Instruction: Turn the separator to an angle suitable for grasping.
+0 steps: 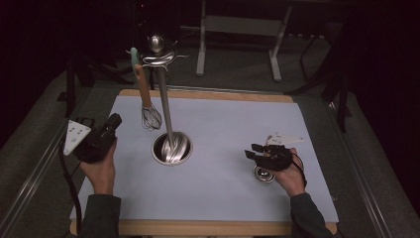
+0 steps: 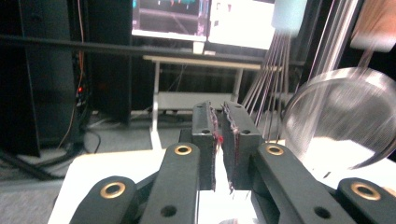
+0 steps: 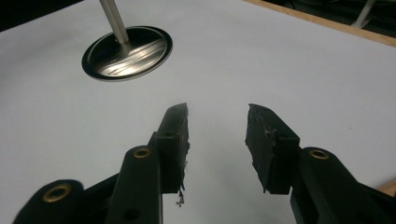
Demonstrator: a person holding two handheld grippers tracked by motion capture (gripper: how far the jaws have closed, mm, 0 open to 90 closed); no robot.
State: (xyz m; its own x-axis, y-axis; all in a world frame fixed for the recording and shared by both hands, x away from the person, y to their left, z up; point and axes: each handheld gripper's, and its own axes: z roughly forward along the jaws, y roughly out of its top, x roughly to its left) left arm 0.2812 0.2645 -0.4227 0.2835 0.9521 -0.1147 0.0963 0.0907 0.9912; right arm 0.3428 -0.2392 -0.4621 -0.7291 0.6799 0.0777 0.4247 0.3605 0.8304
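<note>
Both forearms enter nearest; beyond them the stand (image 1: pixel 171 148) carries a hanging whisk (image 1: pixel 150 116). Left of the stand, the left gripper (image 1: pixel 115 121) has jaws nearly together on nothing, and a careless reach could swing the whisk off. Right of it, the right gripper (image 1: pixel 253 151) gapes empty

no readable text, labels or numbers anywhere
</note>
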